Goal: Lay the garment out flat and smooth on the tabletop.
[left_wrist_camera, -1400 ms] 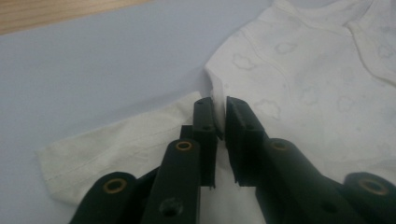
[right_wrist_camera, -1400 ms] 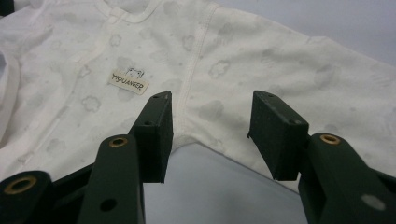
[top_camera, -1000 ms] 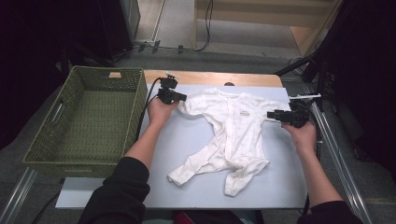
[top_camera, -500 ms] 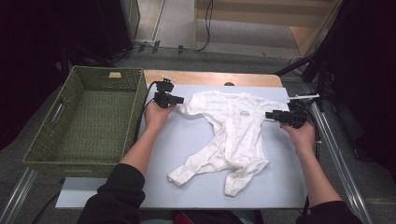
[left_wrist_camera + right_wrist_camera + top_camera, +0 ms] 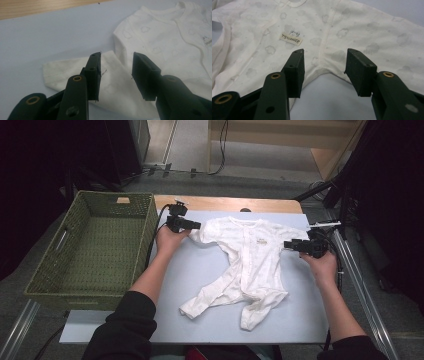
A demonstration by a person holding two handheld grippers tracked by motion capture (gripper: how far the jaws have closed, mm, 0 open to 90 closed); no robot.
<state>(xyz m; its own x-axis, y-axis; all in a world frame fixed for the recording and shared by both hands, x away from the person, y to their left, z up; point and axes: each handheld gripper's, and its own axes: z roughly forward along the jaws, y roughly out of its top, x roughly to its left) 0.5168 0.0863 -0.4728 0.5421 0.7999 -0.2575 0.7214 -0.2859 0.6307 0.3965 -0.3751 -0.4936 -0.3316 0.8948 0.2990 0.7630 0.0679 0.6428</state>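
On the counter (image 5: pixel 210 280), the left gripper (image 5: pixel 116 75) has just opened, releasing the onesie (image 5: pixel 250 255) sleeve; the right gripper's (image 5: pixel 324 72) jaws stand apart, spreading nearly finished.

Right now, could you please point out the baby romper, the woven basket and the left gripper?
baby romper (image 5: pixel 252 252): high view, on its chest.
woven basket (image 5: pixel 150 222): high view, on its right wall.
left gripper (image 5: pixel 196 225): high view, between its fingertips at the sleeve.

A wooden tabletop (image 5: pixel 227 203) under a pale blue mat (image 5: pixel 200 270), grey floor (image 5: pixel 240 150) beyond, dark surroundings, perhaps black furniture (image 5: pixel 120 145).
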